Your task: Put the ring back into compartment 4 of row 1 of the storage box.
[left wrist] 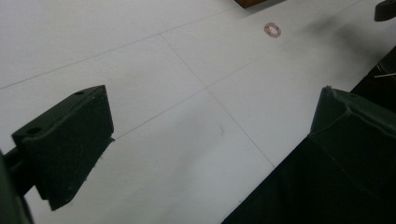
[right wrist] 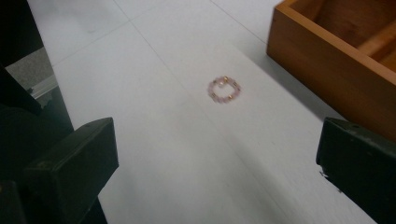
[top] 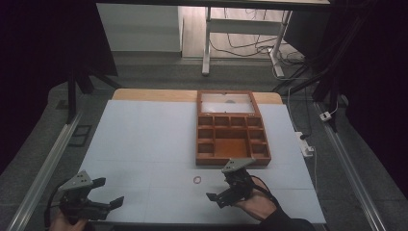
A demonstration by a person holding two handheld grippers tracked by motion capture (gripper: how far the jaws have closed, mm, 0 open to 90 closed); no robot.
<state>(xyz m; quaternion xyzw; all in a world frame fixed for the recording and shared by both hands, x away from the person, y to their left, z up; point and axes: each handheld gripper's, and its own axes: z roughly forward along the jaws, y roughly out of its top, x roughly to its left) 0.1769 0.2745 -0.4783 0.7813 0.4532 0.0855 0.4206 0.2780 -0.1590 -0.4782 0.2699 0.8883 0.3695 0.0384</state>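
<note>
A small pink bead ring [top: 197, 180] lies flat on the white table cover, just in front of the wooden compartment box [top: 233, 159]. In the right gripper view the bead ring [right wrist: 224, 90] lies ahead of the wide-apart jaws, with the box's wall [right wrist: 327, 65] to its right. My right gripper [top: 219, 185] stands open, just right of the ring and not touching it. My left gripper [top: 108, 192] is open at the table's near left corner, with nothing between its jaws. From the left gripper [left wrist: 210, 140] view, the ring [left wrist: 272, 30] is far off.
The box's glass lid [top: 226, 102] lies open toward the far side. The white cover [top: 144, 139] spreads over the table [top: 144, 94], whose wooden far edge shows. Metal rails [top: 48, 163] run along both sides; a desk frame and cables stand beyond.
</note>
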